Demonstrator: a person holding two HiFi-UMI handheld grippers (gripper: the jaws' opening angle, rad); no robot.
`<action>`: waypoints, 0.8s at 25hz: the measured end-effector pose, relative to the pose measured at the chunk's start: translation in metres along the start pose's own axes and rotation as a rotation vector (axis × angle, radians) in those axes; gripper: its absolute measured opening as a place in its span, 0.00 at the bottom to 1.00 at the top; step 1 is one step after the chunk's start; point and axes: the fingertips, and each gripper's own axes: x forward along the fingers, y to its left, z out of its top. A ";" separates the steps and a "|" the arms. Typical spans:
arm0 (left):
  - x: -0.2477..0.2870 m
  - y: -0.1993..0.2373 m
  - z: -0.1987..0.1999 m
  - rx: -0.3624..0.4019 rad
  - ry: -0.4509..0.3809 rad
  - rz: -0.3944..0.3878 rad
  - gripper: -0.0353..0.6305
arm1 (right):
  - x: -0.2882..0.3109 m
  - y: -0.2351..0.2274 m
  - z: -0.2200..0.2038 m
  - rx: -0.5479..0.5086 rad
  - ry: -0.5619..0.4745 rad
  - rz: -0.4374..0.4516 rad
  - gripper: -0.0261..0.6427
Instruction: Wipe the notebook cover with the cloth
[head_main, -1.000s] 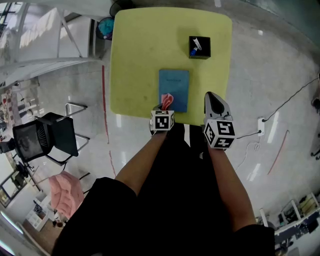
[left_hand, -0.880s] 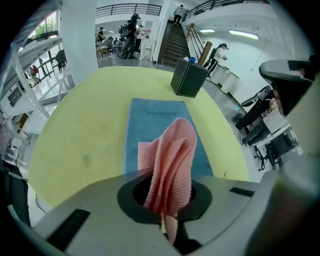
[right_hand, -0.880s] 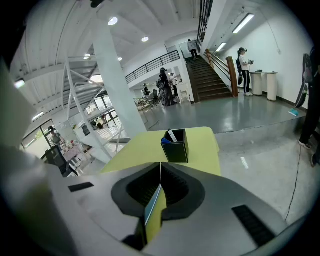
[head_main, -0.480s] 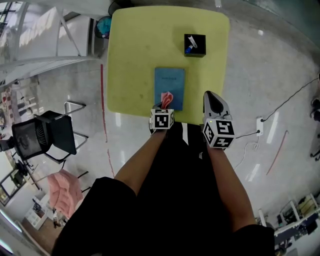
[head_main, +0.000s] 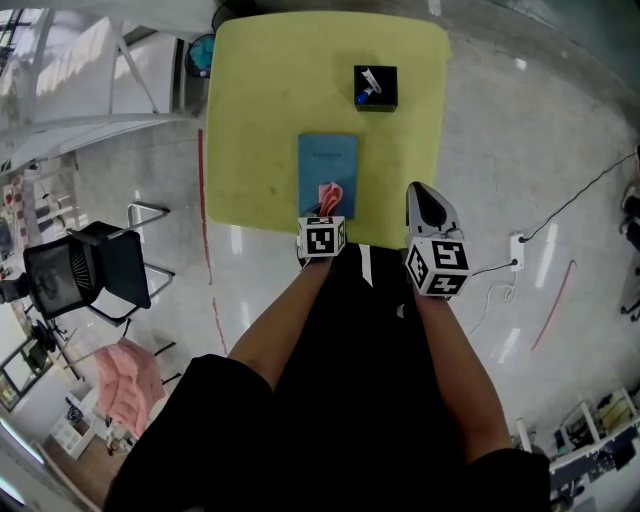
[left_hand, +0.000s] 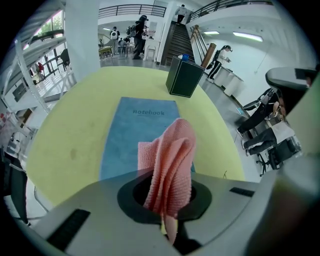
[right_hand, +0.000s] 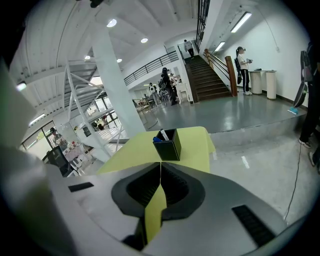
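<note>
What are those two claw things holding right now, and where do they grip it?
The left gripper pinches the pink cloth by its lower end, the rest standing free over the notebook. The right gripper is shut on nothing.

Left claw (head_main: 324, 213) pinching cloth (left_hand: 172, 160), right claw (right_hand: 160, 167) closed — empty

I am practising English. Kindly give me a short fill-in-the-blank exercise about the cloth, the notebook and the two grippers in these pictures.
1. The left gripper is shut on a ____ cloth.
2. The notebook lies on the table, and its cover is ____.
3. The right gripper, its jaws together, holds ____.

Missing words: pink; blue; nothing.
</note>
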 end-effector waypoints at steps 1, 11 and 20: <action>0.000 0.000 0.001 -0.003 -0.001 0.006 0.09 | -0.001 -0.003 0.000 0.000 0.001 0.000 0.09; 0.005 -0.019 -0.002 0.000 -0.007 0.006 0.09 | -0.010 -0.021 -0.001 -0.002 0.004 0.007 0.09; 0.005 -0.022 -0.001 -0.044 -0.021 0.024 0.09 | -0.014 -0.030 0.000 0.006 -0.002 0.016 0.09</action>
